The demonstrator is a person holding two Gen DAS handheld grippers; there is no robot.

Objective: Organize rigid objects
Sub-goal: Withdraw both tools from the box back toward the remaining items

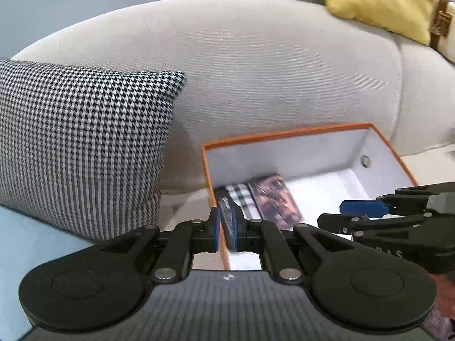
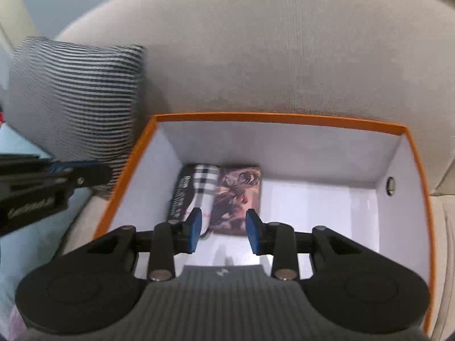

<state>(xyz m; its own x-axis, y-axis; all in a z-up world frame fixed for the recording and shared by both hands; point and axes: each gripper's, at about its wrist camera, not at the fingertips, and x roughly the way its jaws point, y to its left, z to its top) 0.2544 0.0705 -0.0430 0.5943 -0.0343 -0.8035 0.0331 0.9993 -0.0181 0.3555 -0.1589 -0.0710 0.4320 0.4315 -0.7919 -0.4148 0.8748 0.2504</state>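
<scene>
Hovering with blue pads parted, the right tool (image 2: 223, 231) overlooks glossy flat books (image 2: 237, 196) inside an orange-rimmed white cardboard box (image 2: 284, 118), left tool (image 1: 226, 234) nearly clenched, empty.

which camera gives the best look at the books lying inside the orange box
The right wrist view: it looks down into the orange box, so the books show nearly whole. In the left wrist view the books sit low, partly behind the left gripper.
</scene>
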